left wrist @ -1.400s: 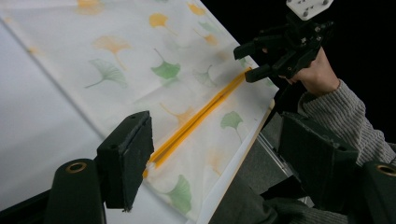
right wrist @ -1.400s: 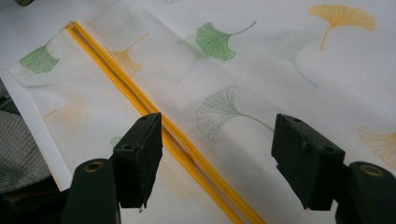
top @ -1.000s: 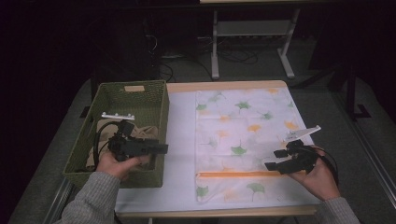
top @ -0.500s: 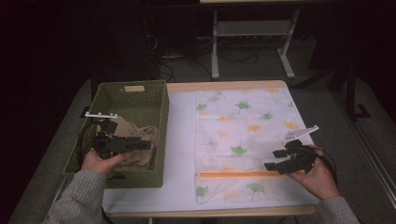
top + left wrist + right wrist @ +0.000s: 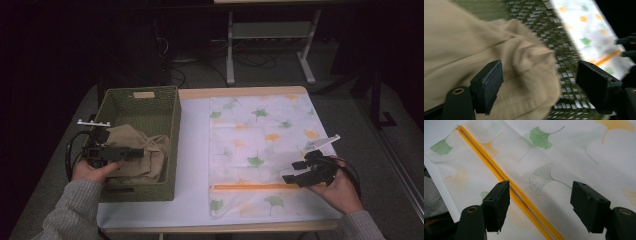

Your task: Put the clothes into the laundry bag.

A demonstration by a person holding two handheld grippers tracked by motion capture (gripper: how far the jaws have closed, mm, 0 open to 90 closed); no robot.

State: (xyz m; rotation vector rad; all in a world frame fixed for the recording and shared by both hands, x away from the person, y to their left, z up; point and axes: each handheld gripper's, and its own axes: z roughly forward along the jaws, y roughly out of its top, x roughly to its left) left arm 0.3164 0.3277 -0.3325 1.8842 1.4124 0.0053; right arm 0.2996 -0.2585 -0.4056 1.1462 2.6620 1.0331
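A tan cloth (image 5: 135, 152) (image 5: 474, 50) lies crumpled in a green woven basket (image 5: 165, 107) at the table's left. My left gripper (image 5: 142, 152) (image 5: 539, 87) hovers over it inside the basket, open, jaws wide apart with the cloth's fold between and beneath them. A white bag printed with green and yellow leaves (image 5: 260, 135) (image 5: 564, 152) lies flat on the table's right half, with an orange zipper (image 5: 250, 186) (image 5: 506, 185) near its front edge. My right gripper (image 5: 289, 176) (image 5: 540, 207) is open just above the zipper's right end, holding nothing.
The basket's woven wall (image 5: 564, 62) rises beside the cloth. White table surface (image 5: 192, 150) lies between basket and bag. A metal stand (image 5: 270, 35) and cables sit on the floor behind the table.
My left gripper has dropped from above the basket's front rim down and left into the basket, onto the cloth. The right gripper has stayed over the zipper.
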